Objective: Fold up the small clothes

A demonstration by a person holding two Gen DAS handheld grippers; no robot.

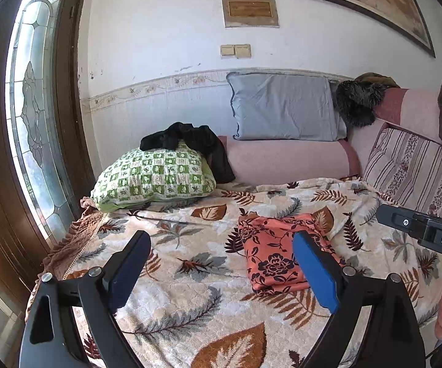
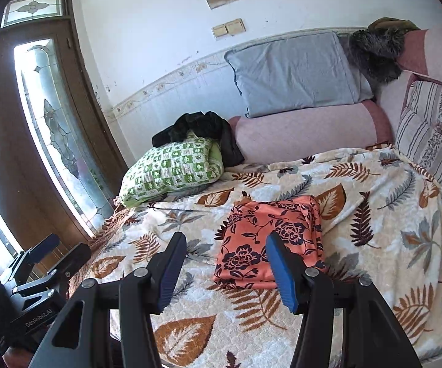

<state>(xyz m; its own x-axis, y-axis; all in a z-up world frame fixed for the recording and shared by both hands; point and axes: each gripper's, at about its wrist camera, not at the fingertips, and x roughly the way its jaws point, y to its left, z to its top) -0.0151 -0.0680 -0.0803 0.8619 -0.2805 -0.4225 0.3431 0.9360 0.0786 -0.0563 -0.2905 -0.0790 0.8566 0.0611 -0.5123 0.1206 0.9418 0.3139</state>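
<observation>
A: Left wrist view first: where's the cloth?
B: The orange floral garment (image 1: pixel 271 253) lies folded, centre-right of the frame, on the leaf-print blanket (image 1: pixel 190 306). The left gripper (image 1: pixel 221 271) hangs spread wide, holding nothing.
A: And the right wrist view?
B: Garment (image 2: pixel 267 242) at centre; right gripper (image 2: pixel 225 271) also agape, empty. I'd press the edges flat and square the corners before leaving it.

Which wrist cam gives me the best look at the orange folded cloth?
Right wrist: the orange cloth shows nearly whole, stacked edges visible, only its near corner behind a finger. In the left wrist view the cloth has its right part hidden by the blue pad.
</observation>
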